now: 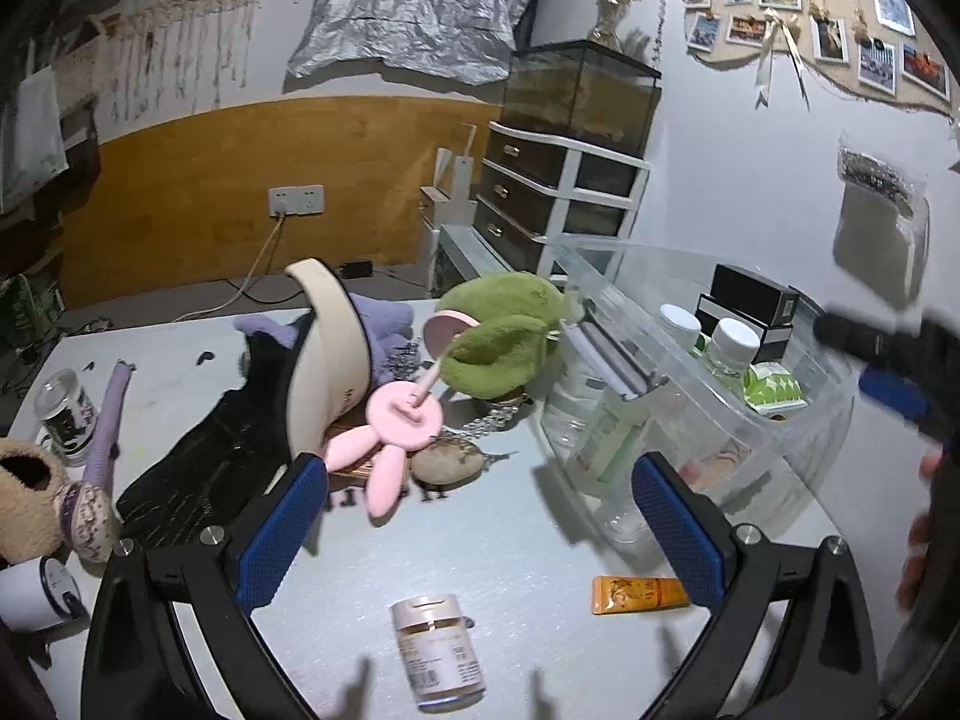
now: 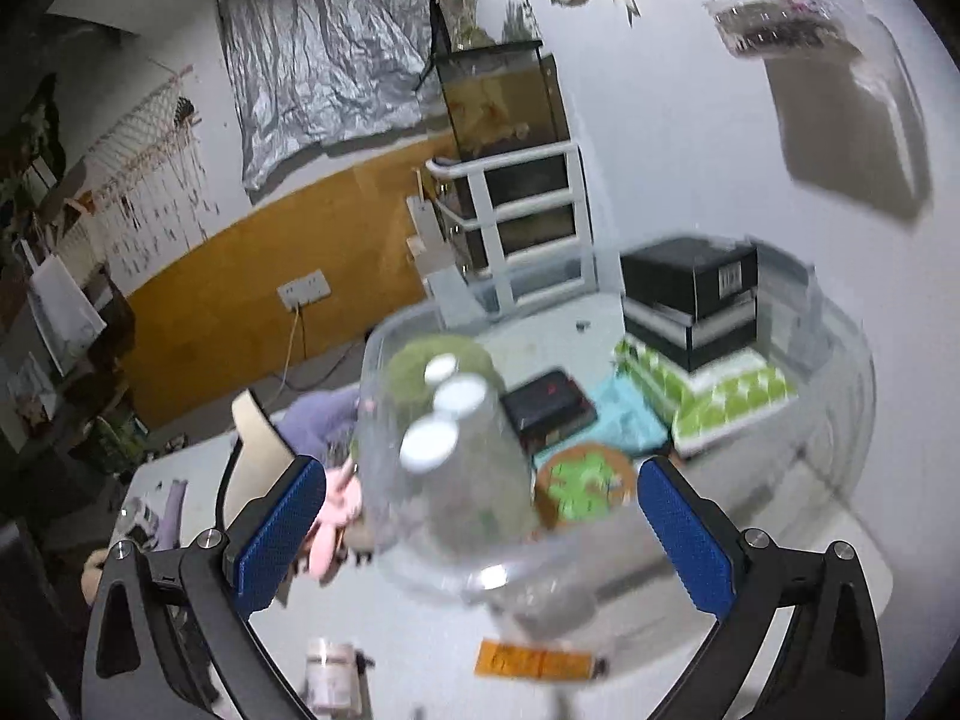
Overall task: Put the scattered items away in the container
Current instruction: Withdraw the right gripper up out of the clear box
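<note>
The left gripper (image 1: 477, 519) hangs over the table (image 1: 510, 552) with its blue pads spread wide and nothing between them. A small jar (image 1: 437, 651) lies on its side just below them, and an orange tube (image 1: 639, 594) lies beside the right pad. The clear container (image 1: 720, 396) stands ahead to the right, already holding bottles and boxes. The right gripper (image 2: 480, 522) is likewise wide apart and empty-handed, apparently over the container's (image 2: 840, 420) near rim, though the view is blurred.

A glass tank (image 1: 579, 90) sits atop a drawer unit (image 1: 552, 192) beside photos (image 1: 810, 12) on the wall.
</note>
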`<state>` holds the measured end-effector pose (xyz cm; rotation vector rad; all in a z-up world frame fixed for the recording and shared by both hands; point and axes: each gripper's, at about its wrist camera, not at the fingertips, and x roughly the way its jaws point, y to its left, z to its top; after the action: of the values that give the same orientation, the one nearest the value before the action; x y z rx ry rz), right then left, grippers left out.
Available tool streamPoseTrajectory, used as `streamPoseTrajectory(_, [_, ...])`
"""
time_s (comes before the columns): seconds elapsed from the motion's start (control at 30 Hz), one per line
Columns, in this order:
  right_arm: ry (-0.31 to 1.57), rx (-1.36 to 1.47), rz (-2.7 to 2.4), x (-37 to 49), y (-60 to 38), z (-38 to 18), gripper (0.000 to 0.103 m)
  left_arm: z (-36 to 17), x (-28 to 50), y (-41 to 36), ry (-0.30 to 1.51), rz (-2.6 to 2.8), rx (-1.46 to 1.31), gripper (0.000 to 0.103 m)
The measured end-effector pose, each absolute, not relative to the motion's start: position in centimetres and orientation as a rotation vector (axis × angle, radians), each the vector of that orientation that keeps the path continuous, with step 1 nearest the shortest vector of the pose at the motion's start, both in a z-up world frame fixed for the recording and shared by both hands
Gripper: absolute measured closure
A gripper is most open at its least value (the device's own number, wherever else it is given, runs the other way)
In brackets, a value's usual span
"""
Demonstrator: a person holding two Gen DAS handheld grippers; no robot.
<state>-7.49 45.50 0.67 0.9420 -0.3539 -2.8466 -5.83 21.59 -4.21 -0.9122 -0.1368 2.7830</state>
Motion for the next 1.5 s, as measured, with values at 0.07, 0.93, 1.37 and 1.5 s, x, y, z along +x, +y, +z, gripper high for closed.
streamPoseTrajectory(0.07, [-0.326,0.977,-2.843,-6.6,44.5,0.0,0.0,-4.0,-5.2,20.7,-0.147,2.795,-0.905,0.001])
streamPoseTrajectory(0.93, [-0.274,1.029,-2.761,0.3,34.1,-0.4,0.0,-3.9,-1.7,10.8,-0.136,2.79,-0.95,0.001])
streamPoseTrajectory(1.37, [-0.211,1.125,-2.739,-0.8,31.4,-1.1,0.022,-4.1,-2.5,9.7,-0.122,2.727,-0.909,0.003])
streamPoseTrajectory(1.5, [-0.191,1.215,-2.638,-3.2,30.3,-2.5,0.06,-4.1,-3.3,9.3,-0.132,2.745,-0.912,0.003])
